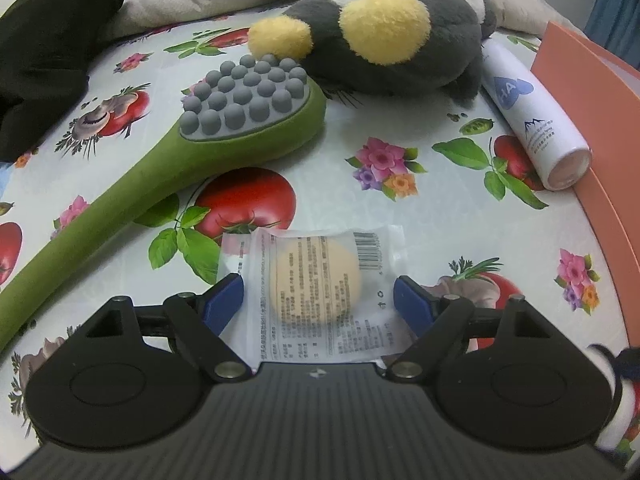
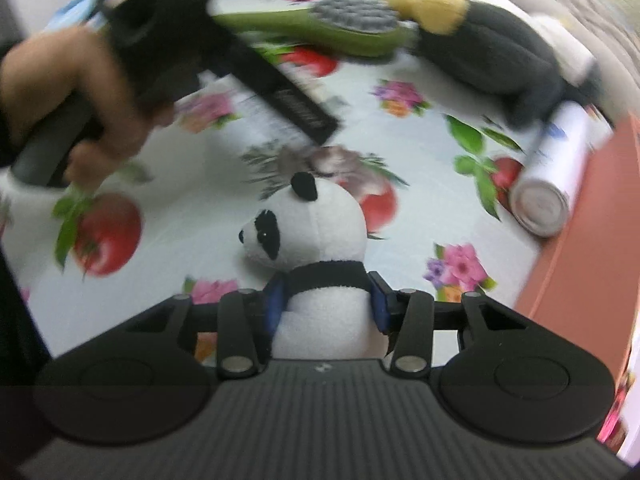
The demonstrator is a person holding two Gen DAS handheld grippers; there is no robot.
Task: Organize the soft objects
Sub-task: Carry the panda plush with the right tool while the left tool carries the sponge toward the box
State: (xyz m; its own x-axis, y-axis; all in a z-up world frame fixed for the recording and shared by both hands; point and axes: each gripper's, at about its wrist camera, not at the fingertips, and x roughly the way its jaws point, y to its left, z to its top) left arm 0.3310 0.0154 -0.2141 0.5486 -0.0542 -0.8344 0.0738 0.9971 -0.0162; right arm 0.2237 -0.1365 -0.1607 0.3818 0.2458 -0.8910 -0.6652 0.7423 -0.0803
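The right gripper (image 2: 326,304) has its blue fingers (image 2: 276,304) pressed against both sides of a small panda plush (image 2: 316,236), just below its black collar band. The panda faces left over a fruit-and-flower tablecloth (image 2: 192,216). At left, a hand (image 2: 76,96) grips a dark handle. Farther back lie a green massage brush (image 2: 320,28), a grey-and-yellow plush (image 2: 492,52) and a white spray can (image 2: 556,176) beside an orange box (image 2: 592,224).

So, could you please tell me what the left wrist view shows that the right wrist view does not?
Only the left wrist view shows the packaged sponge lying between the open left gripper fingers, neither pad pressing it. Only the right wrist view shows the panda pressed between the right gripper pads, and a hand on a gripper handle. Both show the green massager, the grey plush, the spray can and the orange box.
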